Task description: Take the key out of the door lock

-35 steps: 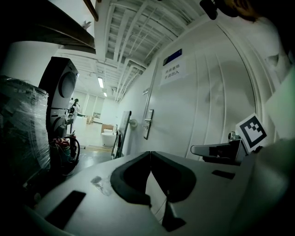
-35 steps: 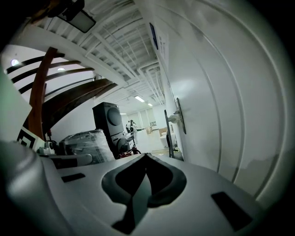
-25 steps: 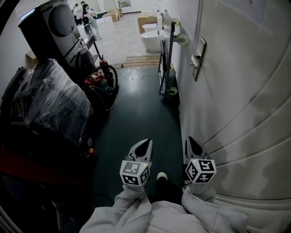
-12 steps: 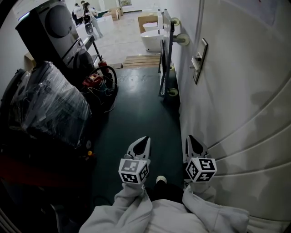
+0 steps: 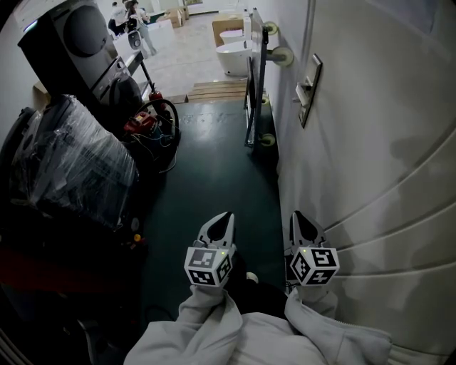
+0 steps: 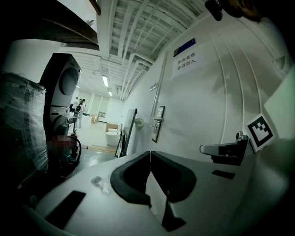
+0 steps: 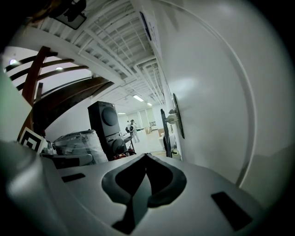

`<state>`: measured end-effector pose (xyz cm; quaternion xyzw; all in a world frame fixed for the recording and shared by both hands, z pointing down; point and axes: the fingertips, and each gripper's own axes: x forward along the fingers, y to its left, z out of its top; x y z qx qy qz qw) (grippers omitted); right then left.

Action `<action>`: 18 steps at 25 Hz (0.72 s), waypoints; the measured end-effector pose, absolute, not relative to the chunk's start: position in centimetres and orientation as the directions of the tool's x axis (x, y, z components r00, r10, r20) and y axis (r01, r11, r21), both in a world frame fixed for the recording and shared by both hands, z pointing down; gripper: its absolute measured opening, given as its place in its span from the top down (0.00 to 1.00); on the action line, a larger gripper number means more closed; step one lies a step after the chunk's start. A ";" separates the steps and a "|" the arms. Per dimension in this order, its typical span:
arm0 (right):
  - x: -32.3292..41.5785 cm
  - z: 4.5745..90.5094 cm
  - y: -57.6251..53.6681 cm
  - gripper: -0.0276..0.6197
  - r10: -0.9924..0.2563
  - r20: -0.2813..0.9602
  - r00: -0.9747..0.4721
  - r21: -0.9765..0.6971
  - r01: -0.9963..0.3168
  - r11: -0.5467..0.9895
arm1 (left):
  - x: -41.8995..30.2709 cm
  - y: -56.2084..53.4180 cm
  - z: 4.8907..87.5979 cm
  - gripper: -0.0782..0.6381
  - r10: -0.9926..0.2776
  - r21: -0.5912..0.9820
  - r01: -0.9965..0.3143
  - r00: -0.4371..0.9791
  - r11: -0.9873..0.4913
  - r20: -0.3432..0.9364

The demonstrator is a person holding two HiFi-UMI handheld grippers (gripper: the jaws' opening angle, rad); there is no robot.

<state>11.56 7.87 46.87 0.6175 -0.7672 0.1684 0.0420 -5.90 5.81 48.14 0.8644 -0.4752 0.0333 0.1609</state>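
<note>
A white door [image 5: 370, 142] runs along my right. Its dark lock plate with a lever handle [image 5: 308, 87] is well ahead of both grippers, and it shows too in the left gripper view [image 6: 158, 124] and the right gripper view [image 7: 177, 115]. No key can be made out on it at this distance. My left gripper [image 5: 224, 217] is held low over the dark green floor, jaws shut and empty [image 6: 150, 153]. My right gripper [image 5: 296, 216] hangs beside it, close to the door, also shut and empty [image 7: 146, 156].
A plastic-wrapped bundle [image 5: 68, 160] and stacked dark machines [image 5: 75, 36] line the left side. A red device with cables [image 5: 146, 121] lies on the floor [image 5: 214, 178]. A wheeled metal frame [image 5: 254, 78] leans by the wall, with a wooden pallet [image 5: 217, 90] and a toilet [image 5: 234, 57] beyond. People stand far off [image 5: 132, 18].
The head view has shifted slightly, so the lock plate sits a little higher and further left. Both grippers stay shut in nearly the same place.
</note>
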 end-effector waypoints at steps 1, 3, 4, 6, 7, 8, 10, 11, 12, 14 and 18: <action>11.7 46.9 7.8 0.88 -0.933 0.274 -0.234 -0.205 -0.962 0.181 | -5.7 5.7 48.1 0.87 -0.810 0.248 -0.831 0.547 -0.497 0.209; 11.9 46.9 7.7 0.88 -0.932 0.276 -0.233 -0.204 -0.962 0.180 | -5.3 5.4 47.9 0.87 -0.809 0.247 -0.829 0.551 -0.502 0.205; 12.1 46.9 7.6 0.88 -0.933 0.276 -0.232 -0.204 -0.962 0.179 | -5.1 5.2 47.8 0.87 -0.808 0.245 -0.827 0.554 -0.506 0.202; 12.3 46.9 7.4 0.88 -0.934 0.277 -0.227 -0.204 -0.963 0.174 | -4.9 4.8 47.6 0.87 -0.805 0.242 -0.823 0.560 -0.513 0.198; 12.4 46.9 7.3 0.88 -0.934 0.277 -0.224 -0.204 -0.964 0.170 | -4.7 4.6 47.5 0.87 -0.802 0.241 -0.821 0.563 -0.518 0.196; 12.6 46.9 7.2 0.88 -0.935 0.277 -0.220 -0.204 -0.965 0.167 | -4.5 4.4 47.4 0.87 -0.800 0.239 -0.819 0.567 -0.522 0.195; 12.8 46.8 6.8 0.88 -0.937 0.274 -0.216 -0.202 -0.966 0.164 | -4.1 3.8 47.3 0.87 -0.795 0.237 -0.813 0.576 -0.532 0.190; 12.9 46.8 6.5 0.88 -0.938 0.273 -0.216 -0.201 -0.966 0.164 | -3.9 3.5 47.2 0.87 -0.793 0.236 -0.810 0.580 -0.537 0.187; 12.9 46.9 6.3 0.88 -0.938 0.272 -0.215 -0.200 -0.966 0.163 | -3.7 3.1 47.2 0.87 -0.789 0.235 -0.806 0.585 -0.543 0.185; 13.1 47.1 5.7 0.88 -0.939 0.273 -0.211 -0.200 -0.967 0.159 | -3.1 2.4 47.1 0.87 -0.780 0.231 -0.797 0.599 -0.558 0.181; 13.6 47.4 4.0 0.88 -0.941 0.278 -0.193 -0.199 -0.970 0.140 | -2.2 0.4 47.2 0.87 -0.761 0.224 -0.778 0.624 -0.587 0.176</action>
